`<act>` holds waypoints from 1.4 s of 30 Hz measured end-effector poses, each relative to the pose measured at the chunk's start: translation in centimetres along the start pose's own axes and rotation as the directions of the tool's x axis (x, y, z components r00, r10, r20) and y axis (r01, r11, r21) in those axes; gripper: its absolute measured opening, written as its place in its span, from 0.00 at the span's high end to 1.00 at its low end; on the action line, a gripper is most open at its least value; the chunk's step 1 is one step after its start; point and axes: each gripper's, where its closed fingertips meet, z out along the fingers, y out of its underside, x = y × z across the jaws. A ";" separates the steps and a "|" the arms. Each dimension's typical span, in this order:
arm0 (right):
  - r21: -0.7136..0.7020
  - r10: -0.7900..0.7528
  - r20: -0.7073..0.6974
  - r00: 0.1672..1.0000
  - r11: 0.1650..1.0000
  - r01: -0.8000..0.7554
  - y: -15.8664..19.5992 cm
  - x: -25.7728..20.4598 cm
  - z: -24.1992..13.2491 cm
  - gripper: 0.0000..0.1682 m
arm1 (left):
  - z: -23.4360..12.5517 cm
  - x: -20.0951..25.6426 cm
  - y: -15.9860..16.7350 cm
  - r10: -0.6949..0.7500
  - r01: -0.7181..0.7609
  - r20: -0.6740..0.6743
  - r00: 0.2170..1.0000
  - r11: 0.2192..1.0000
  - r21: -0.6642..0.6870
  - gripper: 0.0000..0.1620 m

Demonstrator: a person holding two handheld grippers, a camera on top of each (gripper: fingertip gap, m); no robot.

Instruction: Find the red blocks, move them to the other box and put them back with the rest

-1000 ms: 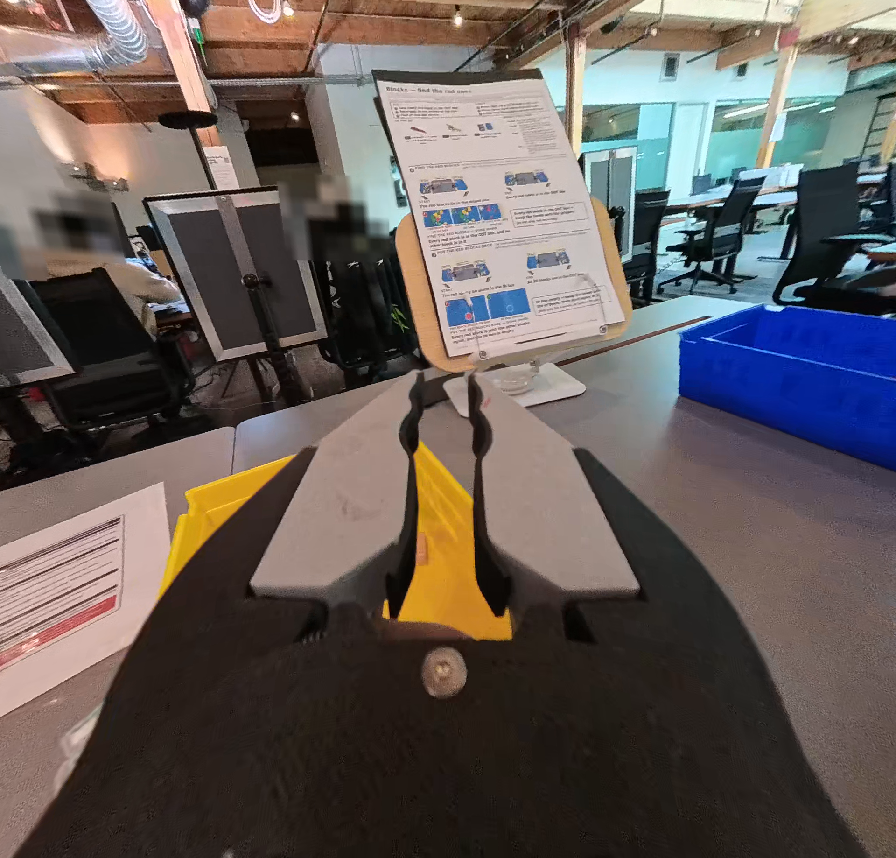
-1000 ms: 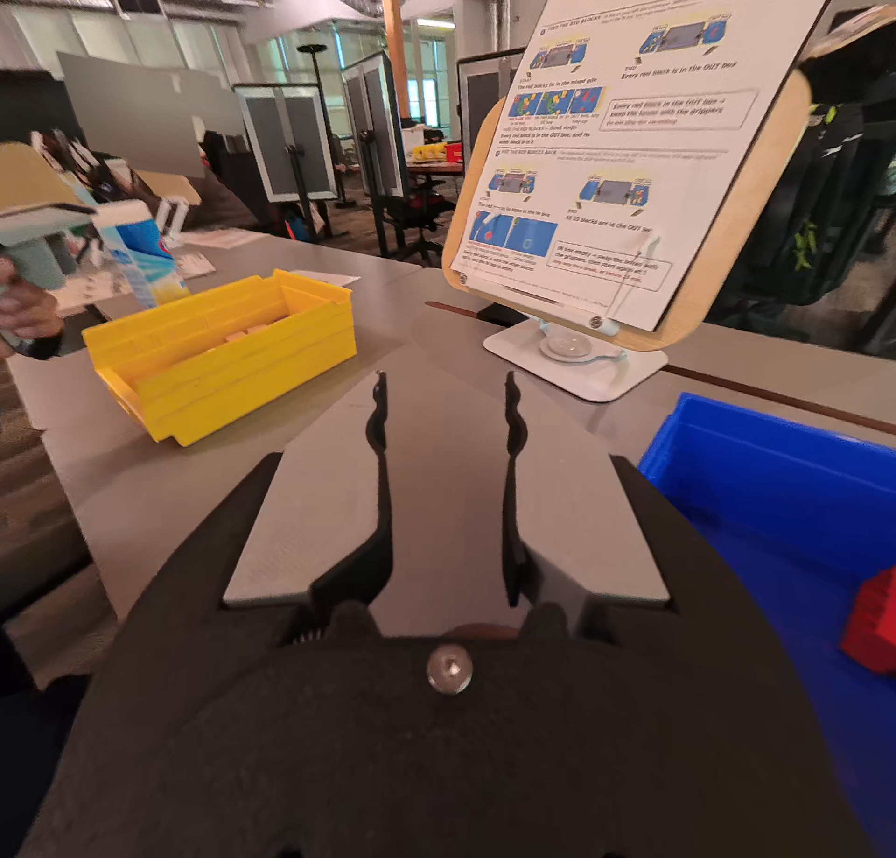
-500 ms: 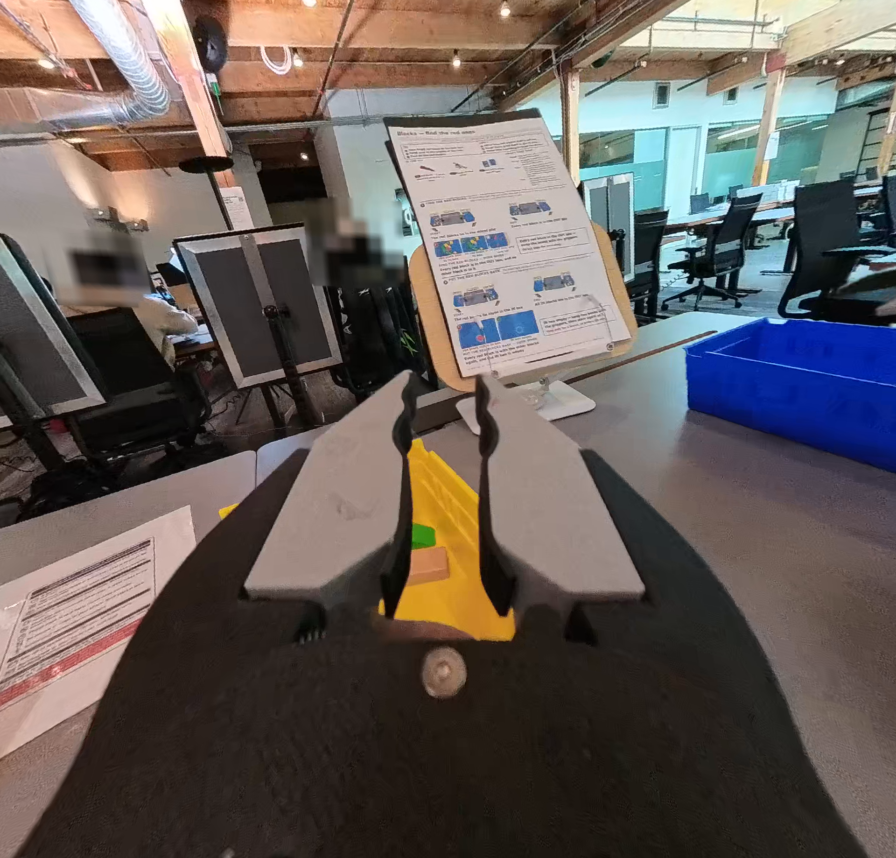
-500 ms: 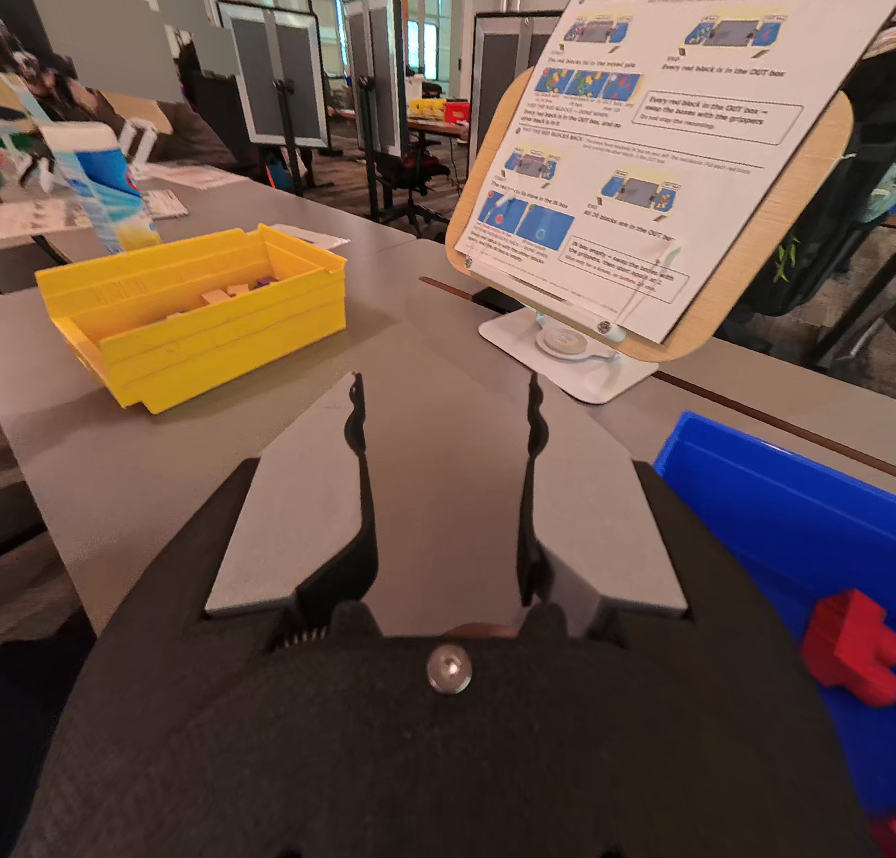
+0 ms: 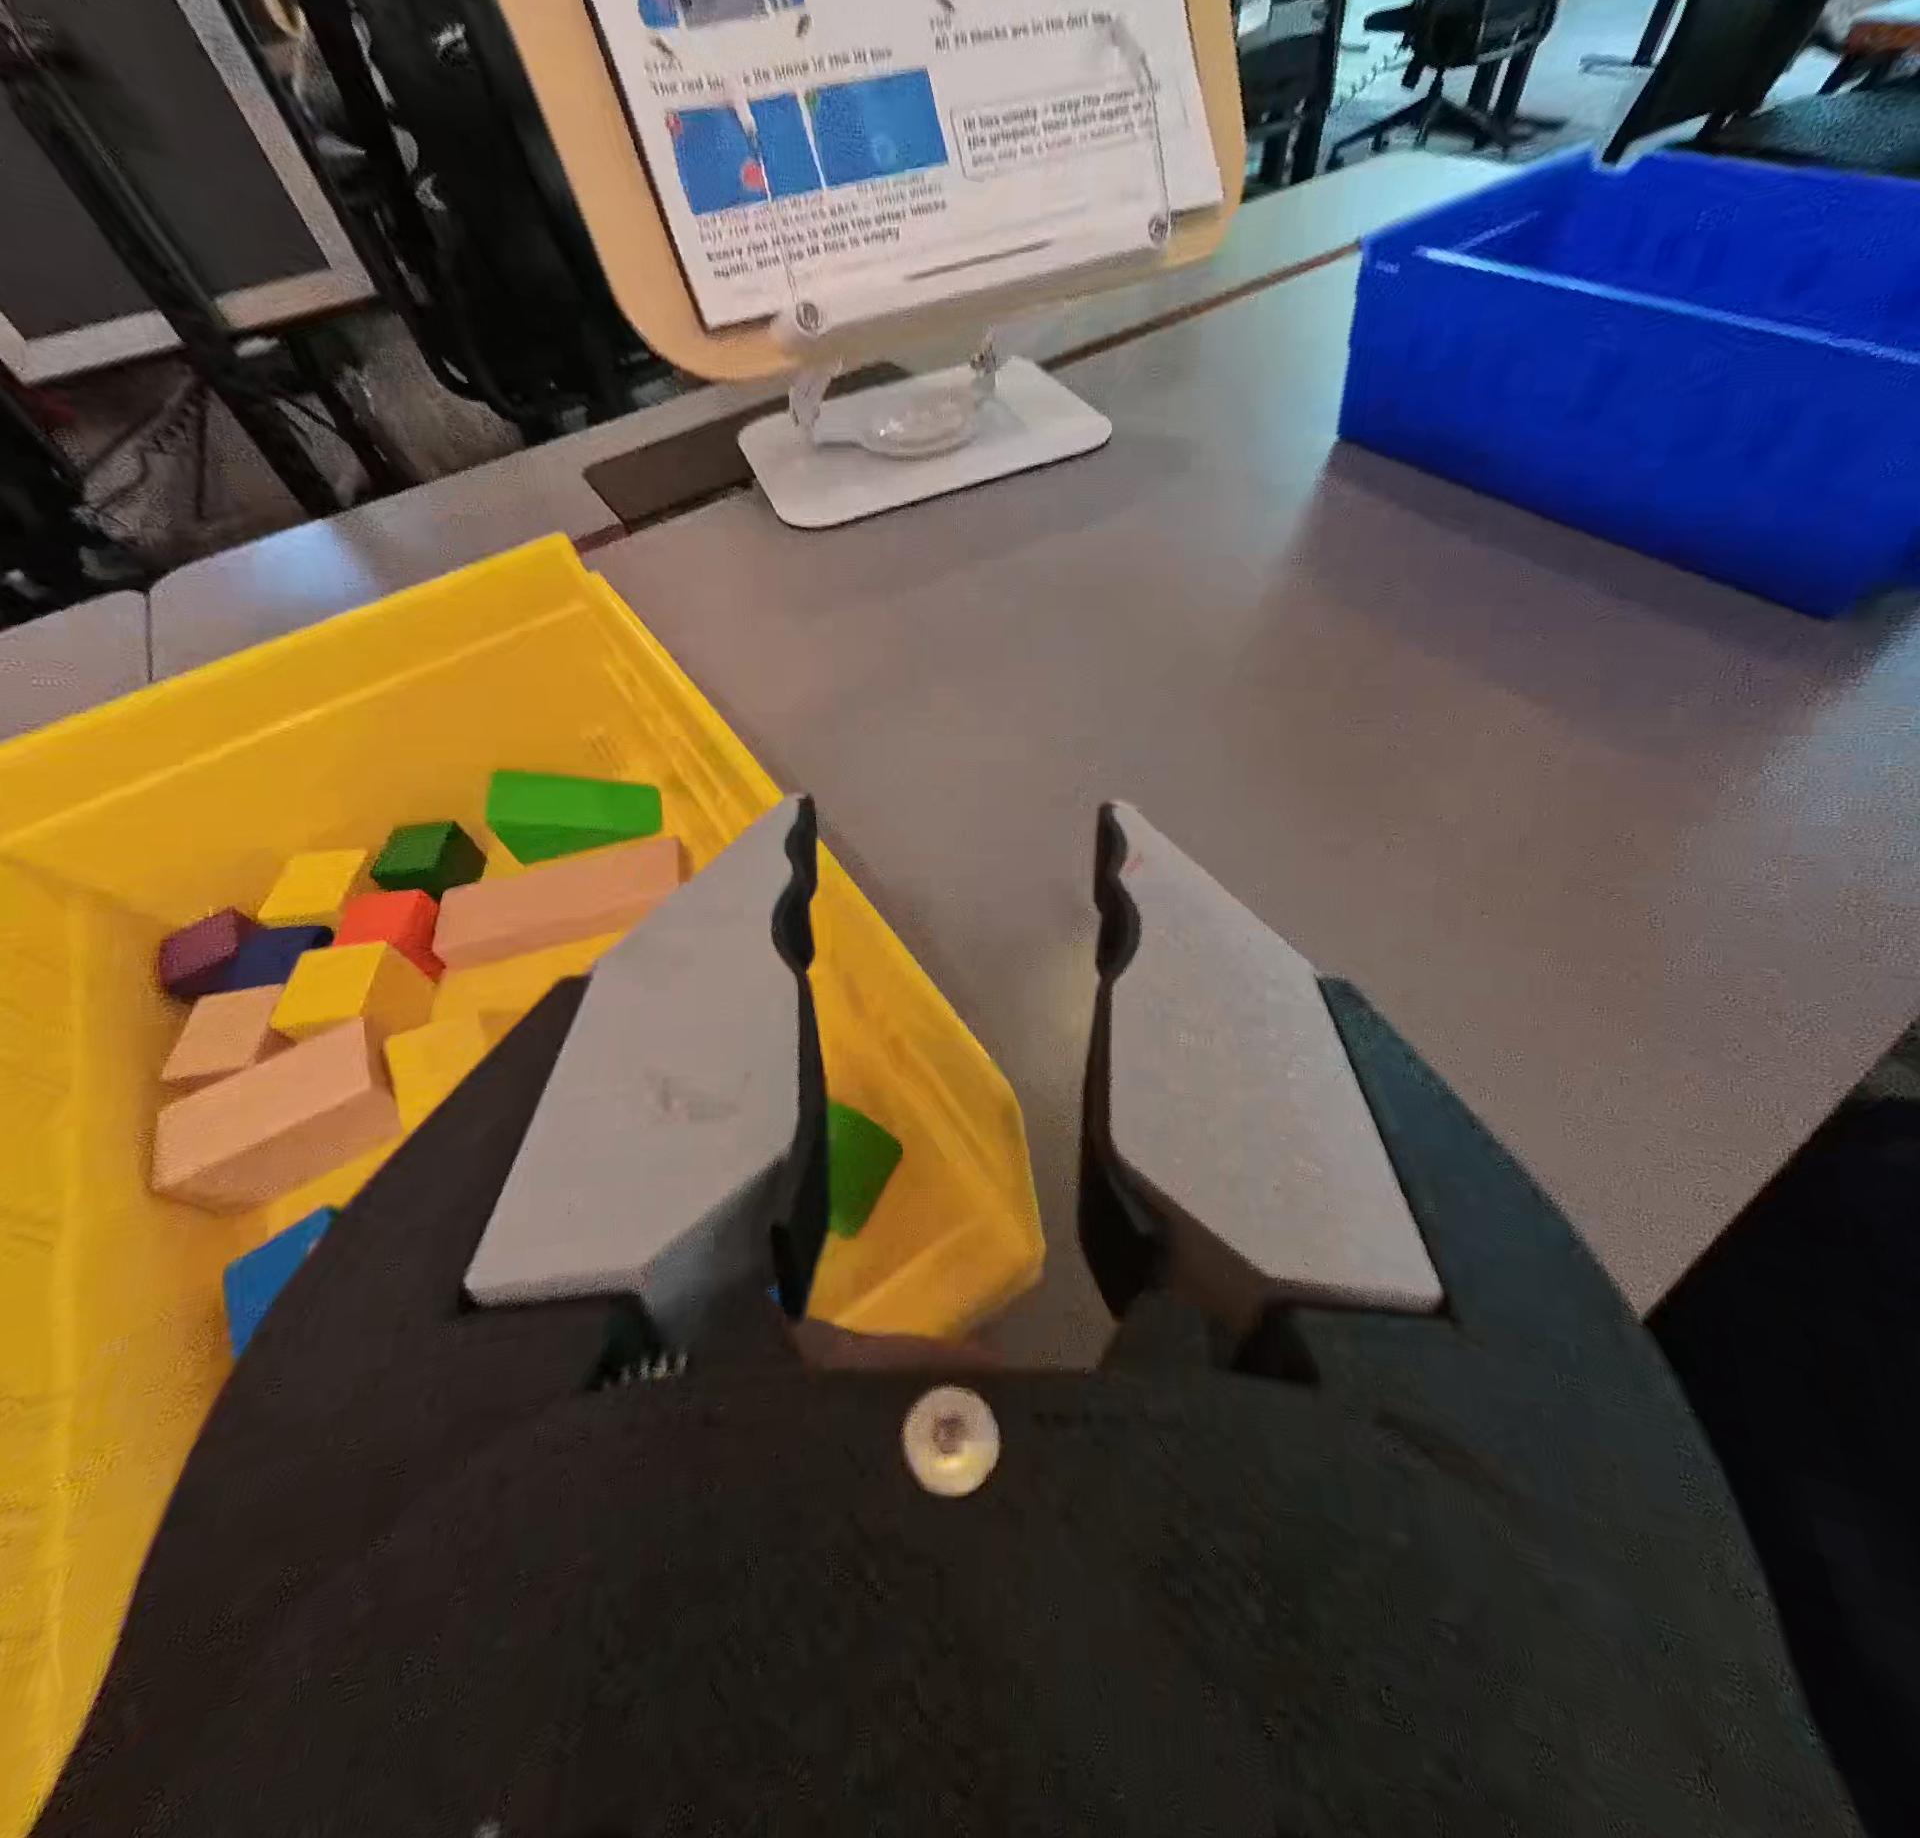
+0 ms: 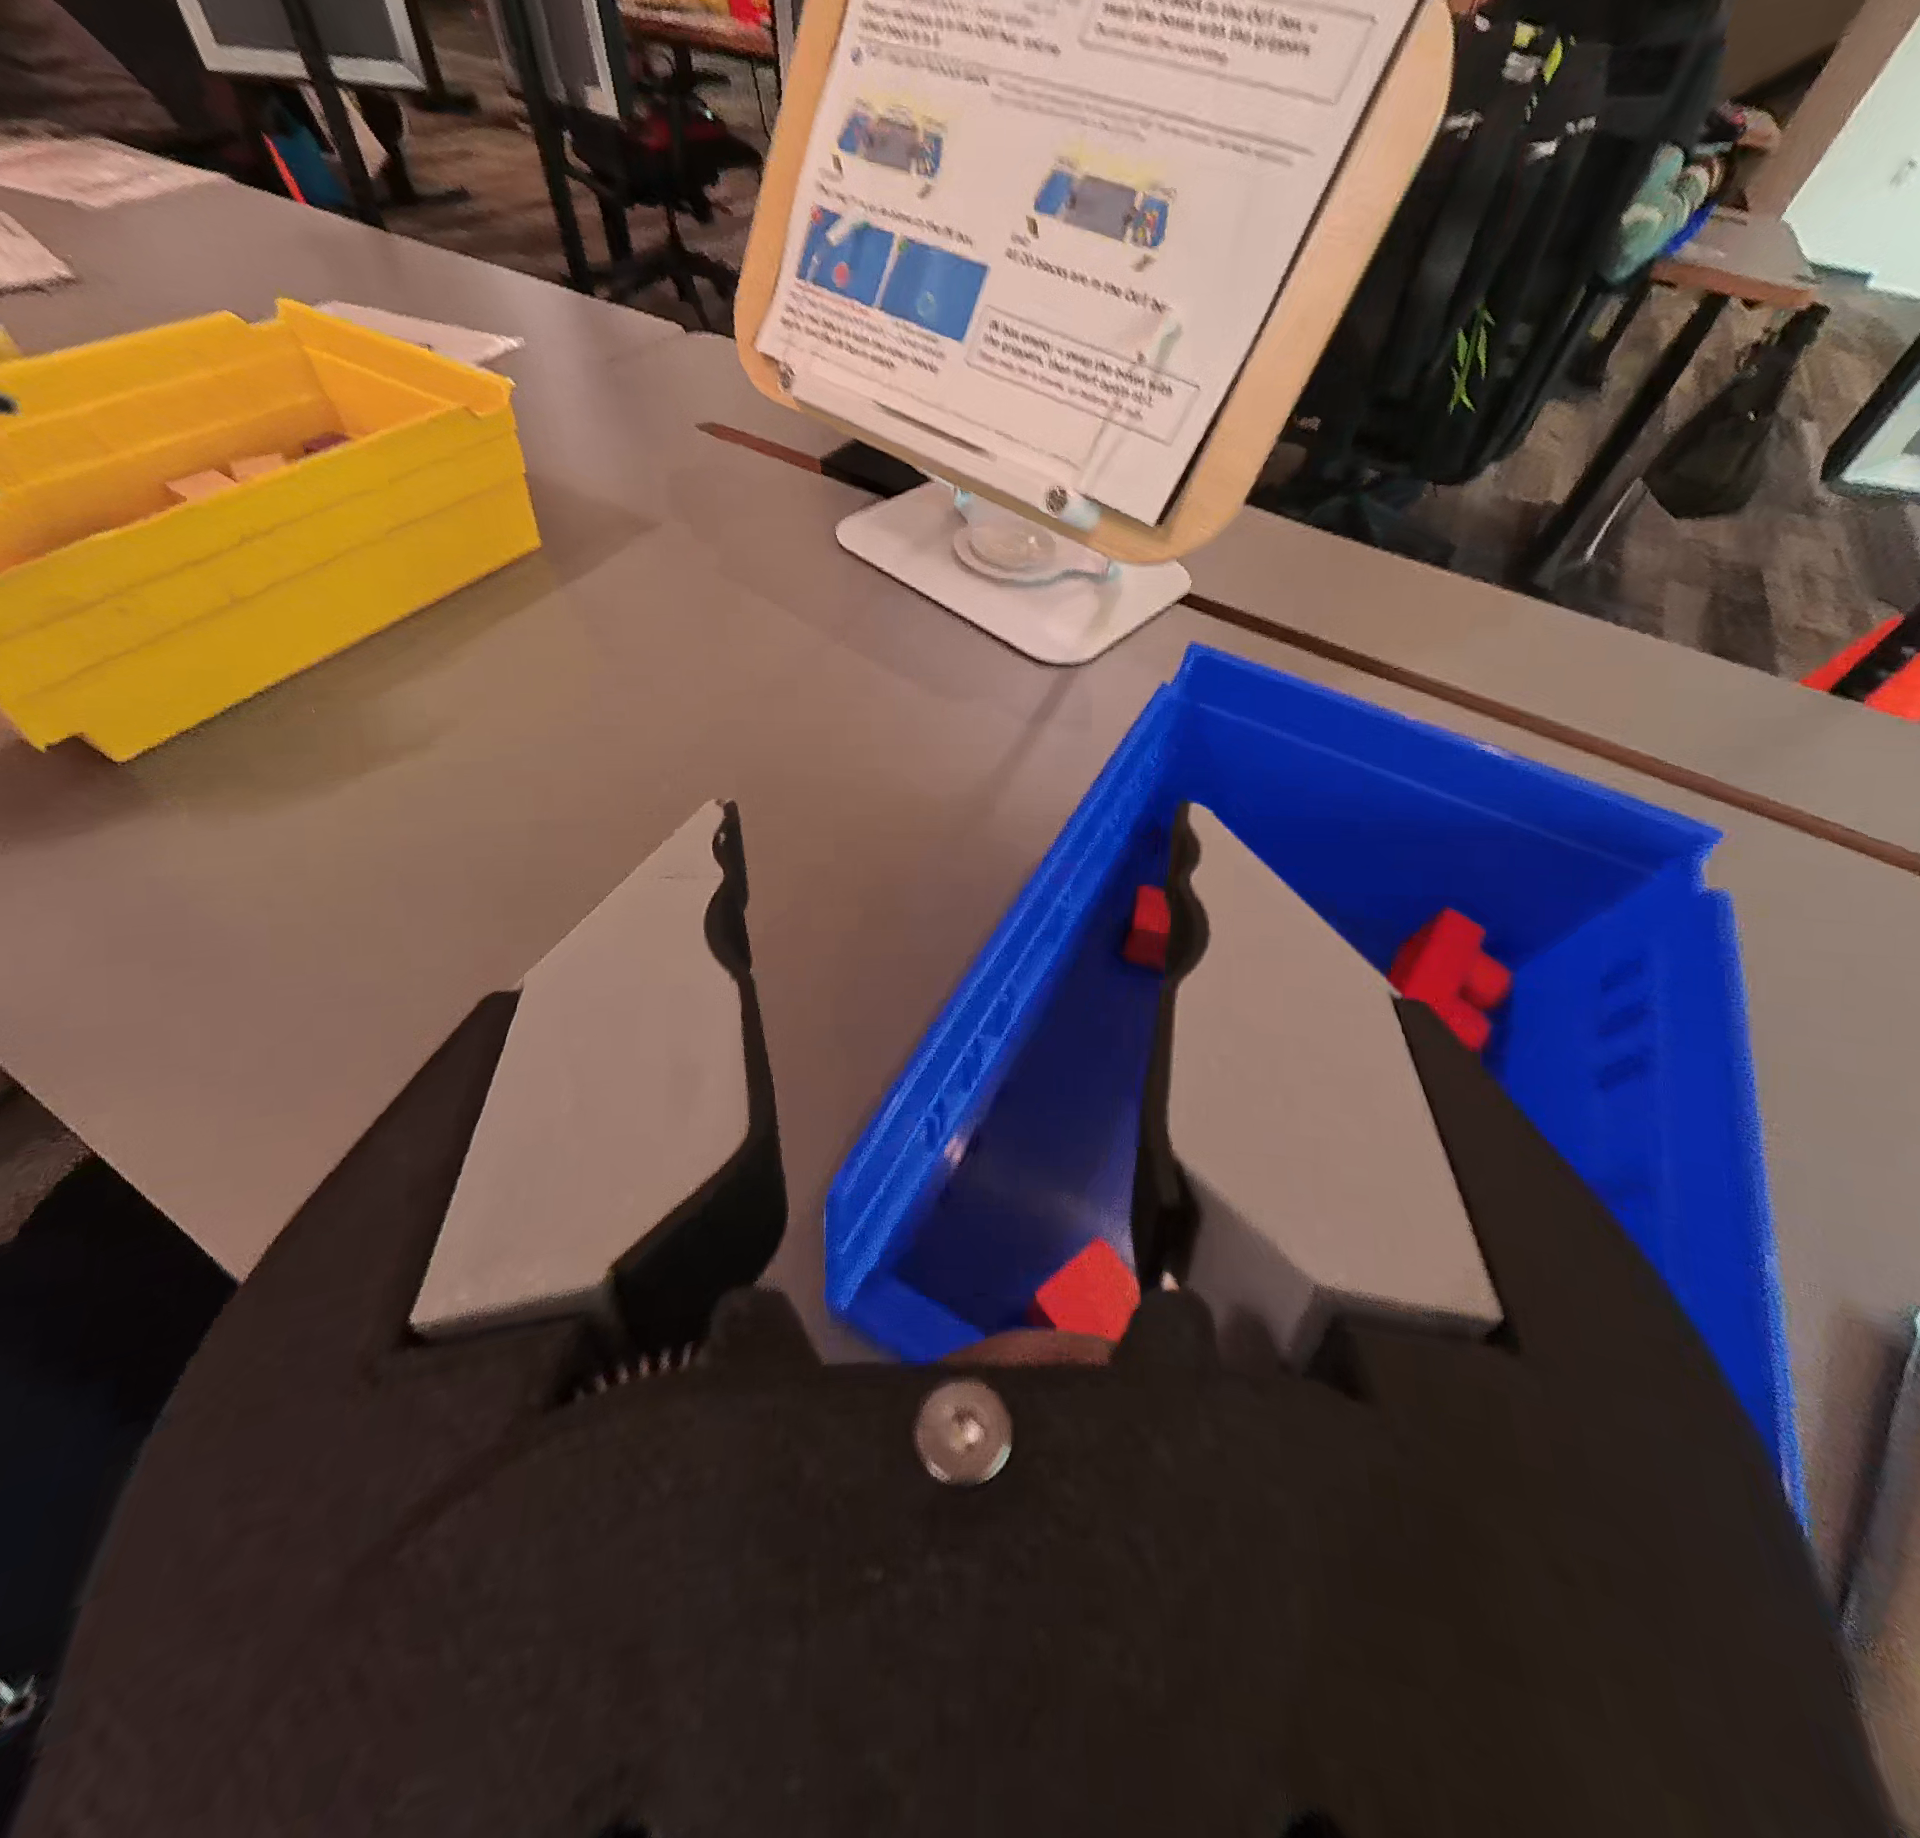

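Both grippers have tipped down and spread since a moment ago. Left gripper (image 5: 951, 832) gapes wide and empty over the yellow box (image 5: 665, 666) of mixed blocks; right gripper (image 6: 951, 822) gapes wide and empty over the blue box (image 6: 1621, 1082), red blocks (image 6: 1444, 967) inside.

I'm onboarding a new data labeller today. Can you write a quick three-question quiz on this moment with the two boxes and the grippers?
1. True or false: the left gripper holds a block.
2. Which box has the right gripper over its left wall? A) yellow box B) blue box
3. What colour are all the blocks visible in the blue box?

Key:
1. False; it is open and empty, straddling the yellow box's right wall.
2. B.
3. Red; red blocks lie inside, no other colour shows.
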 end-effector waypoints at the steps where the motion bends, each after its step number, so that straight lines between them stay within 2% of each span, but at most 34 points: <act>1: -0.018 0.012 0.013 1.000 1.000 -0.012 0.5 -0.1 0.0 0.53 | 0.1 -0.1 1.1 0.009 -0.008 0.040 0.999 1.000 -0.029 0.68; 4: -0.077 0.070 0.072 0.995 0.995 -0.064 1.9 -1.3 1.1 0.52 | 0.2 -0.8 3.5 0.003 0.007 0.174 0.985 0.998 -0.057 0.66; 6: -0.147 0.086 0.022 0.996 0.986 -0.082 3.9 -1.3 2.4 0.53 | 0.7 -1.0 4.6 -0.017 0.030 0.235 0.972 0.998 -0.052 0.66; 10: -0.292 -0.010 -0.093 0.996 0.956 -0.018 8.6 -1.1 3.3 0.54 | 2.4 -2.7 7.1 0.093 -0.045 0.388 0.917 0.990 -0.132 0.66; 11: -0.316 -0.040 -0.108 0.993 0.949 0.004 9.5 -1.1 3.2 0.55 | 2.9 -2.8 7.2 0.101 -0.053 0.397 0.912 0.990 -0.130 0.67; 13: -0.353 -0.086 -0.153 0.985 0.935 0.027 11.1 -0.4 3.3 0.56 | 3.5 -2.6 6.8 0.110 -0.071 0.387 0.915 0.991 -0.112 0.86; 14: -0.362 -0.092 -0.156 0.984 0.932 0.030 11.8 -0.4 3.6 0.57 | 3.5 -2.9 6.7 0.131 -0.084 0.413 0.901 0.988 -0.131 0.89; 15: -0.367 -0.090 -0.153 0.984 0.930 0.027 12.3 -0.3 4.0 0.60 | 3.0 -3.7 6.6 0.177 -0.113 0.466 0.867 0.980 -0.163 0.96; 16: -0.369 -0.087 -0.139 0.986 0.929 0.030 12.6 -0.5 4.3 0.66 | 2.6 -4.3 6.8 0.198 -0.119 0.475 0.857 0.974 -0.191 0.97; 18: -0.359 -0.078 -0.091 0.993 0.933 0.040 12.6 -1.2 4.8 0.84 | 1.8 -4.9 6.9 0.147 -0.079 0.431 0.890 0.982 -0.172 0.97; 21: -0.365 -0.112 -0.091 0.990 0.928 0.072 12.4 -1.8 5.4 0.85 | -0.1 -5.8 6.4 0.176 -0.121 0.425 0.888 0.981 -0.151 0.97; 25: -0.328 -0.092 -0.016 0.996 0.941 0.081 11.3 -5.9 6.8 0.85 | -2.0 -6.0 5.9 0.160 -0.118 0.398 0.903 0.985 -0.129 0.98; 29: -0.292 -0.054 0.080 0.995 0.953 0.075 9.8 -11.6 8.8 0.86 | -4.2 -5.7 4.1 0.120 -0.124 0.403 0.907 0.992 -0.015 0.98; 37: -0.278 -0.102 0.232 0.967 0.946 0.167 7.3 -23.2 14.2 0.85 | -8.8 -4.8 -2.1 0.230 -0.280 0.445 0.865 0.959 0.049 0.98; 42: -0.180 -0.117 0.419 0.901 0.961 0.209 4.6 -32.5 16.9 0.74 | -9.7 -4.2 -5.2 0.294 -0.370 0.466 0.834 0.925 0.079 0.98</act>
